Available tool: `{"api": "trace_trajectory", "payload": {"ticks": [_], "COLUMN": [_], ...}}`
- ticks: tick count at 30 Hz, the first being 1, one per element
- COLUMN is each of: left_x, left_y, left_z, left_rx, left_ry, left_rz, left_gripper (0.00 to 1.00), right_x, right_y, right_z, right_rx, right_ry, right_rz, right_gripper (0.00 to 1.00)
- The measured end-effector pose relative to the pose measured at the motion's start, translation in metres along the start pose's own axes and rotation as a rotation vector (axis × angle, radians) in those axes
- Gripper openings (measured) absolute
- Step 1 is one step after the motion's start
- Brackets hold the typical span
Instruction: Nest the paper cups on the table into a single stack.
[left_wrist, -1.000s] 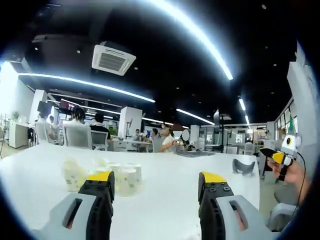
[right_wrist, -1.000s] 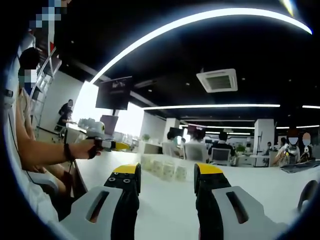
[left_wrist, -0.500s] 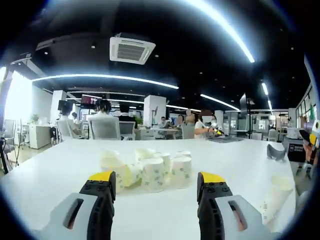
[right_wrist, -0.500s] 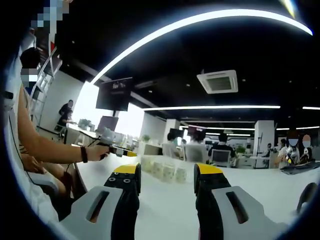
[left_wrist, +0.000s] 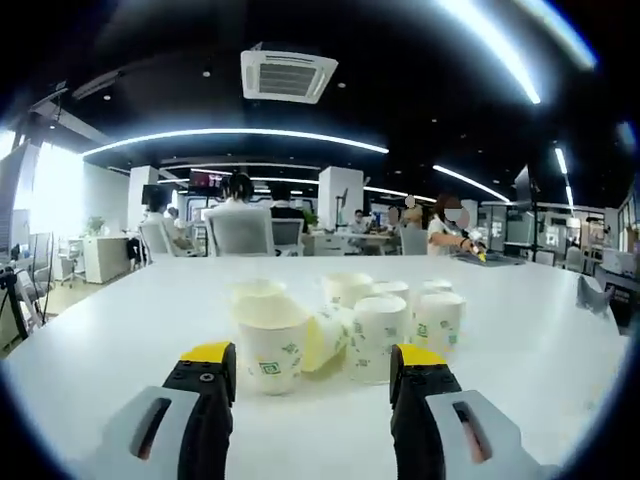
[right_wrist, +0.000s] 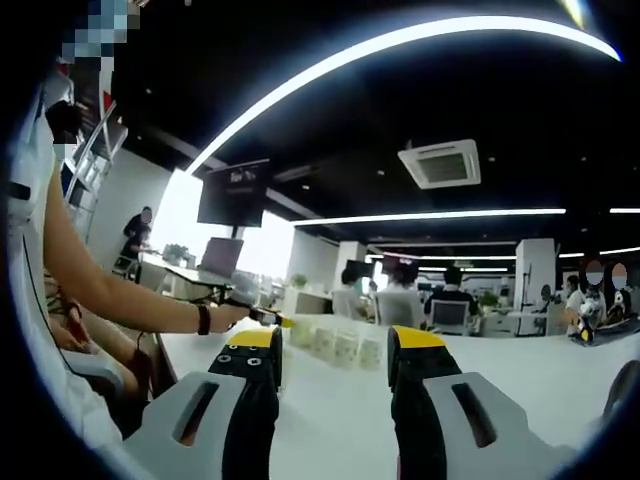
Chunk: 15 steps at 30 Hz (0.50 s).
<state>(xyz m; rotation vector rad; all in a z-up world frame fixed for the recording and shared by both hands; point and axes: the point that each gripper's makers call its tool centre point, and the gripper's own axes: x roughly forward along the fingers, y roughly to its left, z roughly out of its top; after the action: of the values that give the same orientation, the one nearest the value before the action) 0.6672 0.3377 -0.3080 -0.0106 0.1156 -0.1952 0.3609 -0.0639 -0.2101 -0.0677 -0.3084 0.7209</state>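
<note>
R gripper (right_wrist: 330, 350) jaws apart | paper cups (right_wrist: 340, 345) clustered on table (right_wrist: 520, 375) | L gripper (right_wrist: 262, 316) near cups

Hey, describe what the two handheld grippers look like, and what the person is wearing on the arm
Each gripper has two black jaws capped with yellow tips, rising from light grey housings with a dark slot in each. That holds for the left gripper and the right gripper. In the right gripper view, the person's arm is bare of any sleeve, with a dark band at the wrist.
</note>
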Motion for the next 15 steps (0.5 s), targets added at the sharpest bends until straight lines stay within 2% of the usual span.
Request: {"api": "trace_trajectory", "payload": {"ticks": [5, 9, 15], "left_x": [0.015, 0.026, 0.041], "left_y": [0.018, 0.031, 0.032], "left_z": [-0.012, -0.012, -0.01], "left_rx": [0.025, 0.039, 0.056], "left_ry": [0.033, 0.026, 0.028], "left_rz": [0.061, 0.09, 0.086], "left_gripper": [0.62, 0.58, 0.57], "right_x": [-0.001, -0.001, 0.001], "right_y": [-0.002, -0.004, -0.003], "right_z": [0.0, 0.0, 0.001], "right_rx": [0.009, 0.014, 0.012], "right_ry": [-0.005, -0.002, 0.003], "right_rz": [0.002, 0.0, -0.002], "right_gripper": [0.45, 0.44, 0.44]}}
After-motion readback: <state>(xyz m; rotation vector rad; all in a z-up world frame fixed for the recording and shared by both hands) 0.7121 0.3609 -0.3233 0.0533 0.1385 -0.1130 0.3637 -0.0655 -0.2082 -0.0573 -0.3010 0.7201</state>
